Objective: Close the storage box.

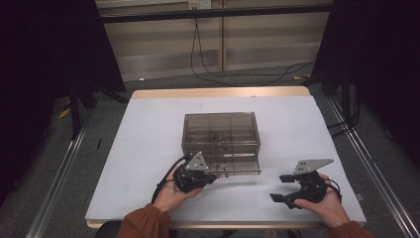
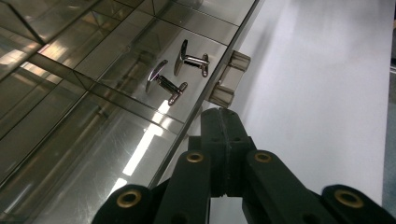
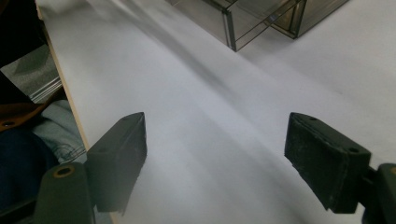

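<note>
L gripper view: cufflinks (image 2: 177, 72) in box (image 2: 84, 116).

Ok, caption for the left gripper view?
Shut left claw at the pulled-out drawer's handle, two metal cufflinks inside the drawer.

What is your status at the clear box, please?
Left gripper shut, at the box's front latch. Right gripper open, empty. Two cufflinks inside. Nothing in the way.

White-topped table (image 1: 148, 148), cables (image 1: 208, 69) behind
</note>
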A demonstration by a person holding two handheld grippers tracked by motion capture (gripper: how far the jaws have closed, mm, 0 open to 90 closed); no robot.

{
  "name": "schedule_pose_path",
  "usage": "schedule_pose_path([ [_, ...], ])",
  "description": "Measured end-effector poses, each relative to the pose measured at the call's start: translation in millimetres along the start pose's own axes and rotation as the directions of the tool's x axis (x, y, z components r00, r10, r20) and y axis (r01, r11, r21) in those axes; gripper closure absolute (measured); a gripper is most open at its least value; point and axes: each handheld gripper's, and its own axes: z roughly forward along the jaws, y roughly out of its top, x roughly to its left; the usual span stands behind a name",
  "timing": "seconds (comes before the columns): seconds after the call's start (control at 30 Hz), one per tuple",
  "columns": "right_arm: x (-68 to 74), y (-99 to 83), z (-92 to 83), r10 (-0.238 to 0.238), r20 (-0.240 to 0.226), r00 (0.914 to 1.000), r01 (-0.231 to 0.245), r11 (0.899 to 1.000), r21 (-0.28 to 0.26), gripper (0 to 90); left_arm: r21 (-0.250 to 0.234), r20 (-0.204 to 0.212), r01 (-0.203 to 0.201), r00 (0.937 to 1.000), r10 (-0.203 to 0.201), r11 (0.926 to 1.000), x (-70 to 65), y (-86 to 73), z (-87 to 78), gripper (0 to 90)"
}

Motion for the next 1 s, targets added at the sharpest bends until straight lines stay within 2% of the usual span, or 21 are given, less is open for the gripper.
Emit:
schedule_pose_path([
  [0.43, -0.2, 0.3, 1.1, 0.000, -0.005, 1.0000, 0.000, 1.000, 0.005, 20.7, -0.019, -0.026, 0.026, 0.9993, -0.027, 0.9995, 9.3, 6.4, 5.5, 90.0],
  [0.67, -0.1, 0.9, 2.1, -0.001, -0.014, 0.9999, 0.001, 1.000, 0.005, 20.7, 0.001, -0.045, 0.033, 0.9984, -0.033, 0.9995, 16.8, 9.8, 7.7, 89.6],
  [0.7, 0.1, 0.9, 2.0, -0.002, -0.012, 0.9999, 0.002, 1.000, 0.005, 20.7, -0.008, -0.036, 0.032, 0.9988, -0.032, 0.9995, 18.3, 9.9, 8.7, 89.6],
  [1.0, -0.2, 1.1, 2.7, -0.003, -0.012, 0.9999, 0.003, 1.000, 0.012, 20.5, -0.019, -0.057, 0.046, 0.9973, -0.047, 0.9988, 25.0, 11.9, 13.1, 88.1],
])
